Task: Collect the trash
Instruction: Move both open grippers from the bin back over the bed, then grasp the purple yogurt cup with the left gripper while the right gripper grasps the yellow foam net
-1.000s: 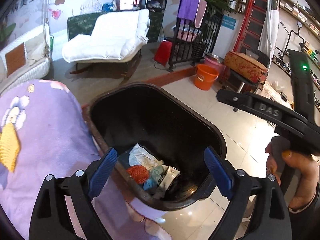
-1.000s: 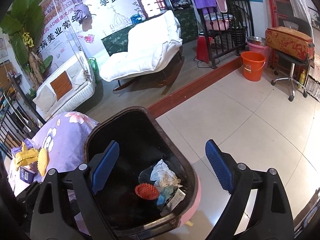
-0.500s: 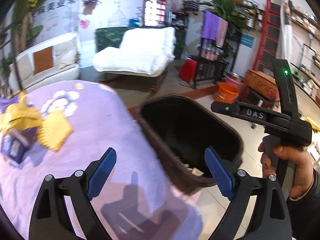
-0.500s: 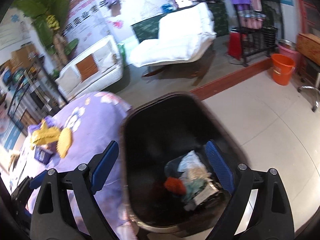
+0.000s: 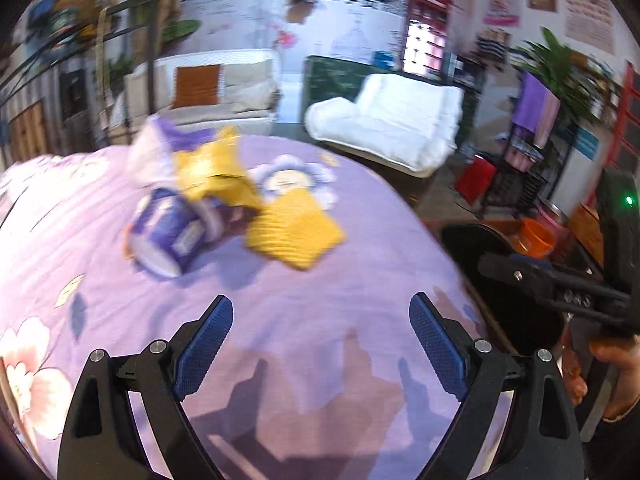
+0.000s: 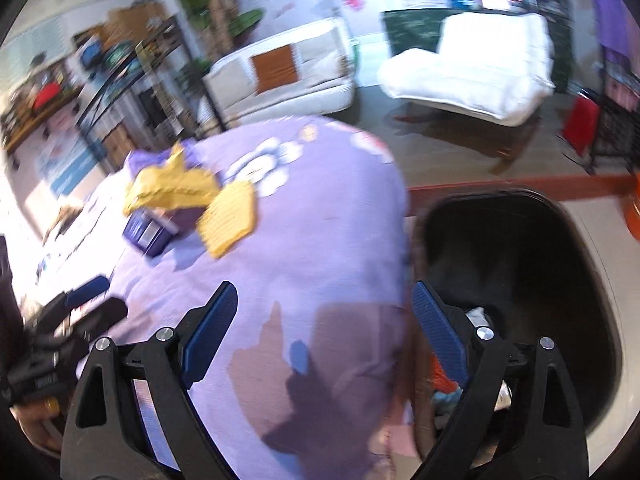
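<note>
A purple paper cup (image 5: 168, 236) lies on its side on the purple flowered tablecloth (image 5: 320, 264), with crumpled yellow wrappers (image 5: 214, 176) and a flat yellow piece (image 5: 294, 232) beside it. My left gripper (image 5: 320, 304) is open and empty, hovering over bare cloth short of that pile. My right gripper (image 6: 324, 292) is open and empty too, above the table's edge. From the right wrist view I see the yellow wrappers (image 6: 172, 188), the yellow piece (image 6: 230, 222) and the purple cup (image 6: 150, 234) far left. The black bin (image 6: 520, 260) stands beside the table with an orange scrap (image 6: 442, 376) and other trash inside.
The right gripper (image 5: 520, 276) and the hand (image 5: 604, 368) that holds it fill the left wrist view's right edge, over the bin (image 5: 476, 244). The left gripper (image 6: 96, 300) shows low on the left. Behind the table are a white lounge chair (image 5: 392, 128), a sofa (image 5: 224, 92) and an orange bucket (image 5: 536, 236).
Both views have swung left, away from the bin's inside and onto the table. The pile of cup and yellow wrappers has come into view. Both grippers have stayed open.
</note>
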Available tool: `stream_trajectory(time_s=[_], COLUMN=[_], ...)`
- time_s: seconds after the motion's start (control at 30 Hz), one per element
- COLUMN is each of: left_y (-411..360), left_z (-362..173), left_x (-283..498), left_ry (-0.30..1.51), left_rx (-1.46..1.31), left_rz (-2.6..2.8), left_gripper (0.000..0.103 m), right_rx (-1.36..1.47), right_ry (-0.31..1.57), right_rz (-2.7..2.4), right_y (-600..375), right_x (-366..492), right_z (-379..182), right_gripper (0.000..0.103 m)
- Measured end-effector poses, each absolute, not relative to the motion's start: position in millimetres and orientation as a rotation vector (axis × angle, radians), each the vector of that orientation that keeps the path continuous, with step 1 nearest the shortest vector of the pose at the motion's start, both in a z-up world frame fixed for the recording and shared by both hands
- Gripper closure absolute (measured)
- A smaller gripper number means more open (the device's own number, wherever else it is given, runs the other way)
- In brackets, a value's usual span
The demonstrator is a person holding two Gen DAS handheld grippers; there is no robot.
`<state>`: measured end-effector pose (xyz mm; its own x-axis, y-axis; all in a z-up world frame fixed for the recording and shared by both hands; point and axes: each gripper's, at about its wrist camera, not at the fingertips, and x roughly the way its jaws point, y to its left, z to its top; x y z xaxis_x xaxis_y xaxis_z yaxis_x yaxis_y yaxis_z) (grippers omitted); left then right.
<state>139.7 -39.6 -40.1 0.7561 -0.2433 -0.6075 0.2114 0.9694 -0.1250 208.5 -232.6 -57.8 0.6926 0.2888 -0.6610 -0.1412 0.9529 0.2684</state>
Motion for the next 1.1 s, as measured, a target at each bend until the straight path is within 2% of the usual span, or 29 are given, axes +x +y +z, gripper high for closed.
stream_trajectory(time_s=[0.37,0.73,0.8,0.83,0.87,0.9,0.97,1.0,1.1], left_y=[29.8,41.0,37.4,35.8,34.8,35.1,36.2,35.1,36.1], left_z=[-40.2,-46.0,-49.5,-51.5,-54.1,-54.6,-53.8,-52.9,-52.5], left_x=[173.1,243.4,250.4,252.7,254.7,254.7,251.6,250.5,243.9], left_ry=[0.719,0.817,0.834,0.842,0.848,0.844,0.836,0.833,0.822], left_rx=[-0.037,0.112,0.137,0.148,0.157,0.158,0.153,0.149,0.146], left_rz=[-0.123,-0.141,-0.15,-0.152,-0.153,-0.15,-0.145,-0.141,-0.135], left_gripper=[0.014,0.014,0.021,0.029,0.031,0.031,0.031,0.031,0.032], right_rx=[-0.04,-0.222,-0.237,-0.248,-0.255,-0.258,-0.253,-0.251,-0.239], right_ry=[0.848,0.938,0.957,0.972,0.984,0.998,1.014,1.005,0.991], right_rz=[0.418,0.432,0.423,0.418,0.411,0.405,0.401,0.401,0.41], right_y=[-141.5,-79.6,-72.9,-69.7,-67.6,-66.0,-67.0,-67.4,-71.3], right_x=[258.4,327.5,339.5,345.6,350.2,354.3,357.5,357.0,353.3], right_z=[-62.8,-80.3,-84.8,-88.1,-91.3,-95.0,-98.6,-97.8,-94.7], right_gripper=[0.015,0.015,0.015,0.016,0.024,0.037,0.048,0.061,0.08])
